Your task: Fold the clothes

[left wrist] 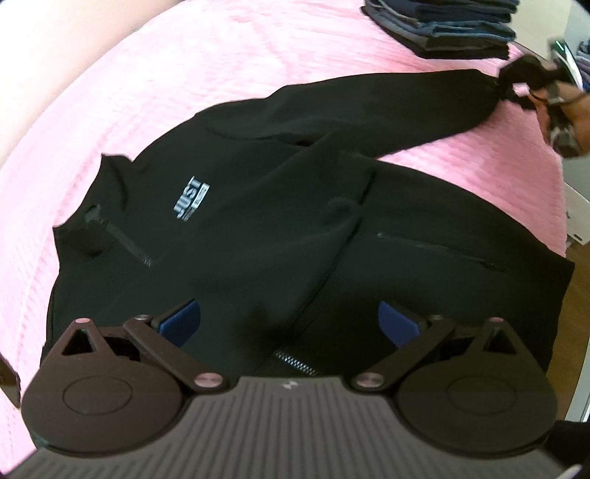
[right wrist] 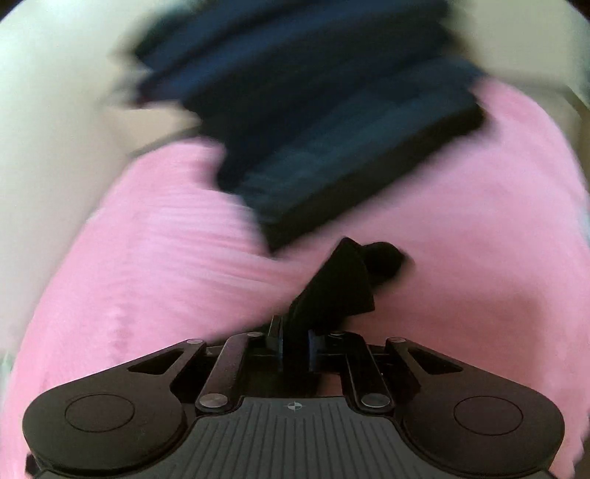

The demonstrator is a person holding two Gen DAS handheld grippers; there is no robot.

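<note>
- On the pink bedspread point(left wrist: 221, 73), the left wrist view shows the black jacket point(left wrist: 276, 221) lying flat, one sleeve point(left wrist: 405, 103) stretched out; the left gripper point(left wrist: 289, 320) hovers spread wide, holding nothing.
- Right wrist view, blurred: the right gripper point(right wrist: 295, 346) pinches the cuff point(right wrist: 339, 283). A hard tug could free it or skew the jacket.
- A stack of folded clothes point(right wrist: 332, 129) sits near, before a pale wall.

Left wrist view: from my left gripper point(left wrist: 289, 318), low and close over the black jacket point(left wrist: 258, 235), facing across the pink bed point(left wrist: 221, 73).
Right wrist view: from my right gripper point(right wrist: 295, 339), blurred, close above the bed, facing the folded stack point(right wrist: 332, 147).
Shared: bed, stack point(left wrist: 461, 25), jacket cuff point(right wrist: 339, 280).
</note>
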